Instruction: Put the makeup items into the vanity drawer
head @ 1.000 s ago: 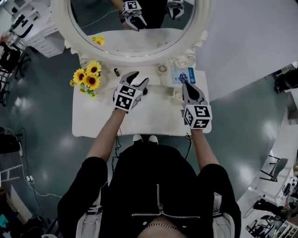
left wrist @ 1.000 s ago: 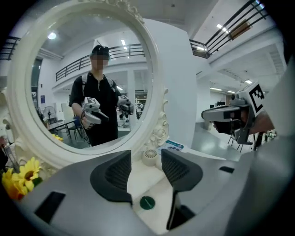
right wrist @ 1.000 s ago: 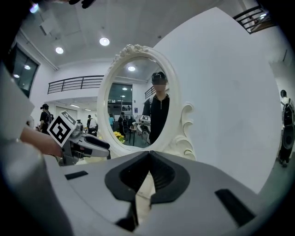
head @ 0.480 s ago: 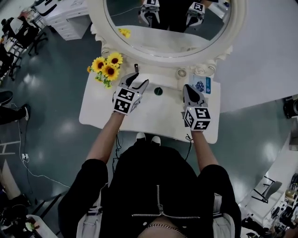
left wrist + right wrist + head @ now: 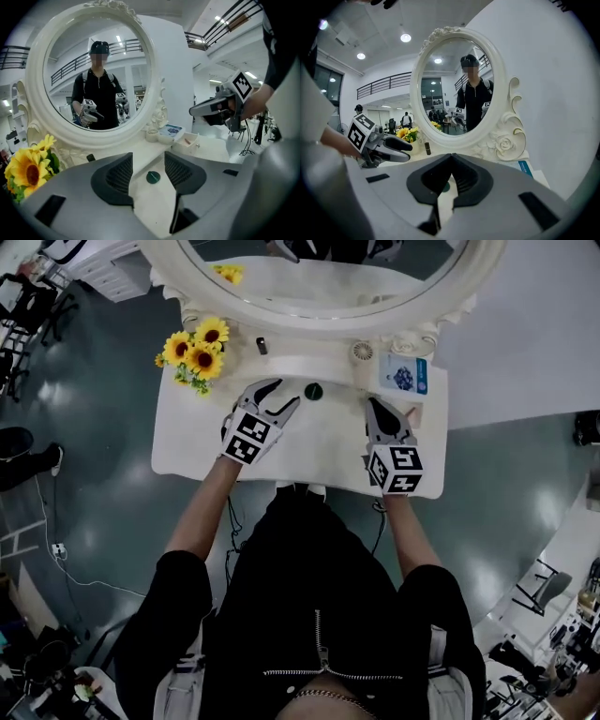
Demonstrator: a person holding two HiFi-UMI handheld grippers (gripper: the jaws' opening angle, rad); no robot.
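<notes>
Overhead, left hand-held gripper (image 5: 286, 393), released, just left of the green disc (image 5: 313, 391); right hand-held gripper (image 5: 375, 405), clenched empty, to the disc's right.

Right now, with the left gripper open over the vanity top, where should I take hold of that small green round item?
Pinch the green round item across its rim, edge to edge, probably coming down from above on the near side. It looks flat and low on the vanity top, with nothing touching it. The left gripper has its jaws apart and lined up with it.
</notes>
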